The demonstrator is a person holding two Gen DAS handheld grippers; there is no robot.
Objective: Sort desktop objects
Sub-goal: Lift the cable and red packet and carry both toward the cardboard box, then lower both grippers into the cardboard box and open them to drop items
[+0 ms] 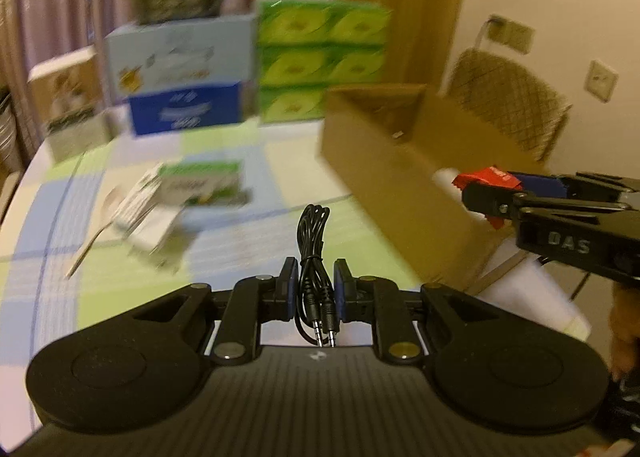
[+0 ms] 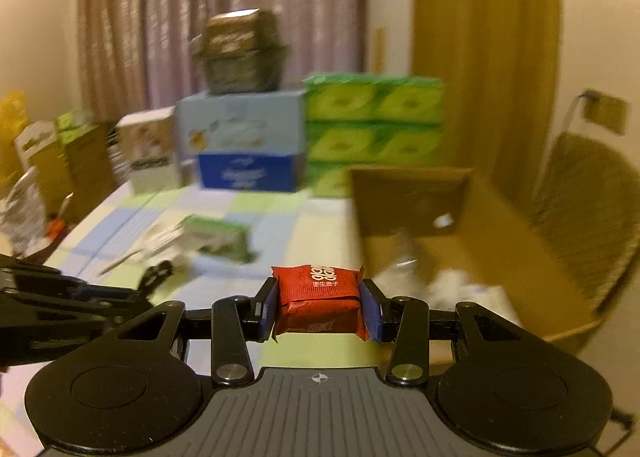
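A coiled black audio cable (image 1: pixel 314 253) with two jack plugs hangs between the fingers of my left gripper (image 1: pixel 314 277), which is shut on it above the checked tablecloth. My right gripper (image 2: pixel 318 297) is shut on a red snack packet (image 2: pixel 318 299) with white print, held just left of an open cardboard box (image 2: pixel 472 257). In the left wrist view the right gripper (image 1: pixel 476 193) reaches in from the right, the red packet (image 1: pixel 486 177) at the near corner of the cardboard box (image 1: pixel 384 161). The left gripper (image 2: pixel 156 277) shows at the lower left of the right wrist view.
On the table lie a green-white carton (image 1: pixel 204 183), a white packet (image 1: pixel 148 213) and a spoon (image 1: pixel 92 241). Stacked boxes stand at the back: green tissue packs (image 1: pixel 320 57), a blue box (image 1: pixel 186 111), a pale box (image 1: pixel 180 57). A woven chair (image 1: pixel 508 105) stands behind the cardboard box.
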